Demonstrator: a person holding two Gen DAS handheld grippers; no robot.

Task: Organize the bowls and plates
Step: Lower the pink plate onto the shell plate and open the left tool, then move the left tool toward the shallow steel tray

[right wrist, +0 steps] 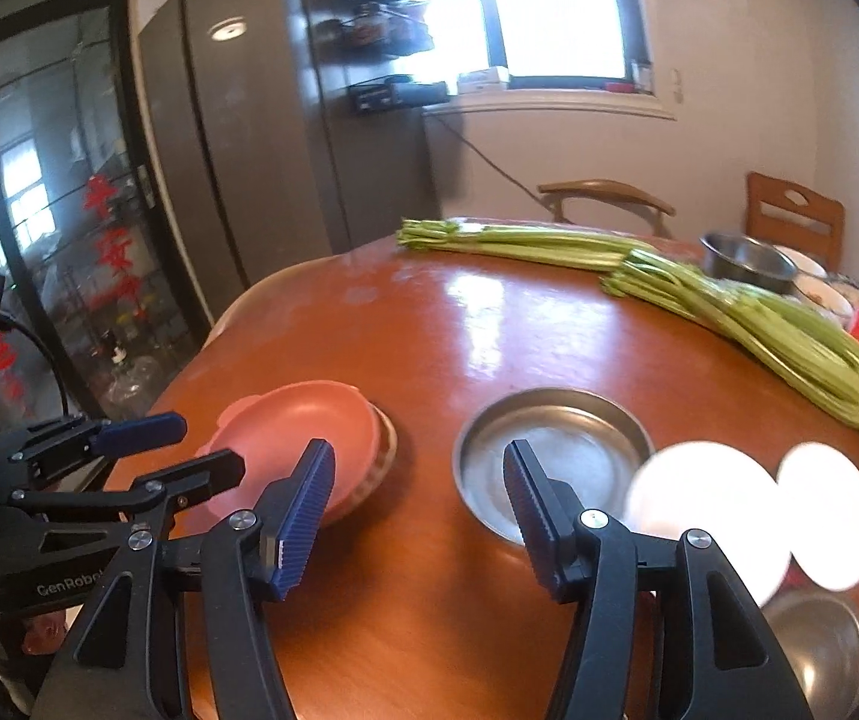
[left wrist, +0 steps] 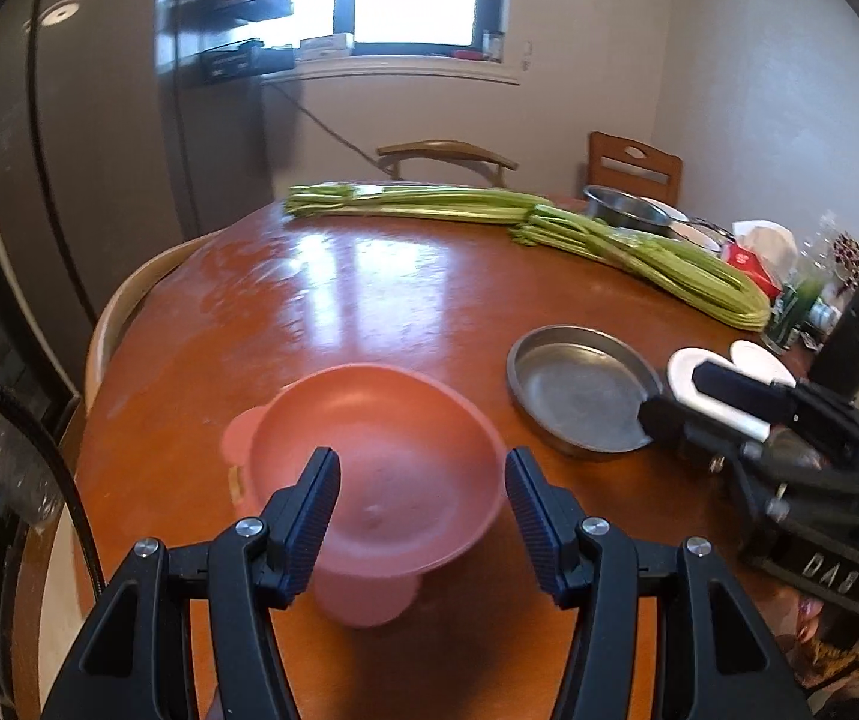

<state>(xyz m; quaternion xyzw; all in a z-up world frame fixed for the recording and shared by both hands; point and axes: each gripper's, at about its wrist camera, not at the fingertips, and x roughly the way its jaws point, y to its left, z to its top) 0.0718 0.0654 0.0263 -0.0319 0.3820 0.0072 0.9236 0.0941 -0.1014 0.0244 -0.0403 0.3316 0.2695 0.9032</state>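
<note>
- Near the table's [left wrist: 369, 276] front edge sits the pink bowl [left wrist: 375, 450], your landmark; it appears to rest on a second pink dish, though blur hides the joint.
- Your left gripper [left wrist: 423, 510] hangs above and just short of the pink bowl, jaws parted, nothing between them; its pads touch nothing.
- To the right of the pink bowl lies the metal pan [right wrist: 552, 456], upright and apart from it.
- Your right gripper [right wrist: 420, 510] hovers between the pink bowl and the metal pan, jaws apart and empty.
- Right of the metal pan, two white plates [right wrist: 705, 510] lie edge to edge; glare washes out their rims, so overlap cannot be judged.
- Judgement: the left hand is nearer the pink bowl; the right is nearer the metal pan and plates.
- Far behind the pink bowl lie celery stalks [left wrist: 639, 240], long axis running across the table, beside a steel bowl [left wrist: 627, 210].
- A metal dish at the lower right of the right wrist view is cut off.
</note>
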